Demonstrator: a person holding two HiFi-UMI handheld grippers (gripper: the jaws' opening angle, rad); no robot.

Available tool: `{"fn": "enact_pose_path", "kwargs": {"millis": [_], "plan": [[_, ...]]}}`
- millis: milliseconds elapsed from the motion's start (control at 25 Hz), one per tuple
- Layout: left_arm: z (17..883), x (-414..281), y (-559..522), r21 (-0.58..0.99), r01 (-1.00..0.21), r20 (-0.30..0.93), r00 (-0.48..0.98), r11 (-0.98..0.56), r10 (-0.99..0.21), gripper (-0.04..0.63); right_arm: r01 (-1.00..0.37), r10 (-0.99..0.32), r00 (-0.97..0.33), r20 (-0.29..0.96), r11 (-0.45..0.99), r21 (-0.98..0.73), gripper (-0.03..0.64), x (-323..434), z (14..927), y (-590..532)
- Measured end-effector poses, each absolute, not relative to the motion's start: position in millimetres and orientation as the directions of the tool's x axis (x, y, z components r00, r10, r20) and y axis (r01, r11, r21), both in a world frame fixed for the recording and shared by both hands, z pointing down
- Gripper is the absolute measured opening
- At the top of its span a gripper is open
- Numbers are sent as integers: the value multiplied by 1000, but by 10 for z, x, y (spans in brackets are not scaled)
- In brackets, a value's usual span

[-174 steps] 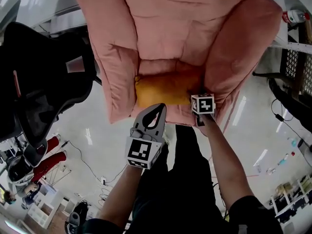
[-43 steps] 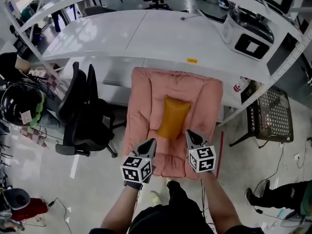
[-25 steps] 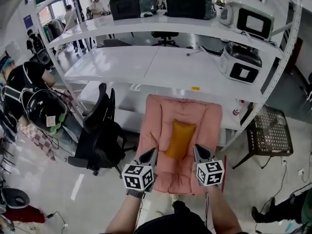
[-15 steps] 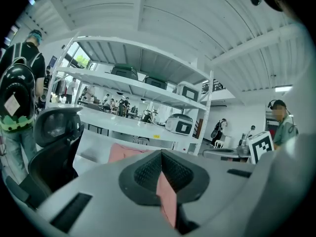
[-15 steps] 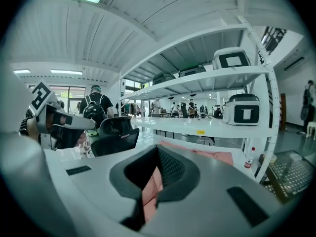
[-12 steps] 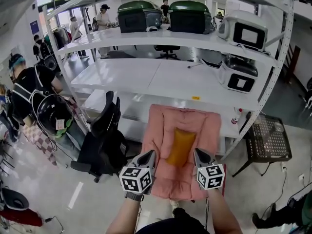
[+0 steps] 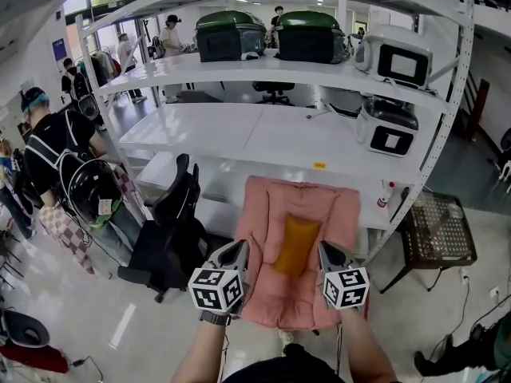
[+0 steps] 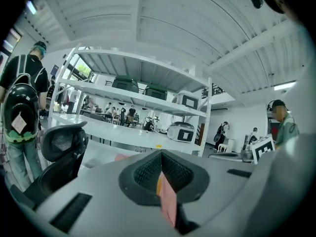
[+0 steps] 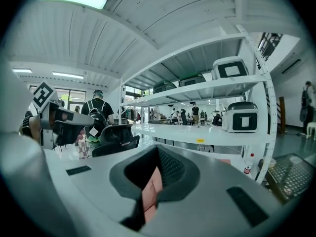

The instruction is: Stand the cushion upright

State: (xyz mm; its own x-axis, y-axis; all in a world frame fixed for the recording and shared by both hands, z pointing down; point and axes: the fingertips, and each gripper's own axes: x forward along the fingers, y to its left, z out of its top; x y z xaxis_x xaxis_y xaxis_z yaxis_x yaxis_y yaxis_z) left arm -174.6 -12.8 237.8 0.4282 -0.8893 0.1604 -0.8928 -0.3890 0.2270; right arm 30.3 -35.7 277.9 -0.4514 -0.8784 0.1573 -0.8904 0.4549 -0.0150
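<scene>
The plump, oblong orange cushion (image 7: 295, 246) is standing upright against the back of the quilted pink fabric armchair (image 7: 259, 242) under glossy white shelving (image 7: 263, 130), while the left gripper (image 7: 237, 247) and right gripper (image 7: 324, 249) are hovering before it, dark mesh-textured jaws pressed together, empty

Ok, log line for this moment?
orange cushion: upright in pink floor chair | left hand-held gripper: shut, empty | right hand-held gripper: shut, empty

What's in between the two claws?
The pink cushion stretches from the left claw to the right claw, each pinching an edge, with an orange pillow on its middle. The head view shows it.
</scene>
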Motion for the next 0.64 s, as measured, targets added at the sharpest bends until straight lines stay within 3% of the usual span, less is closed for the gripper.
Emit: {"fn": "enact_pose_path", "kwargs": {"millis": [640], "plan": [[2266, -1786, -107, 209, -900, 136, 414, -382, -900, 5, -883, -874, -465, 144, 470, 2, 3, 241, 2727, -365]]}}
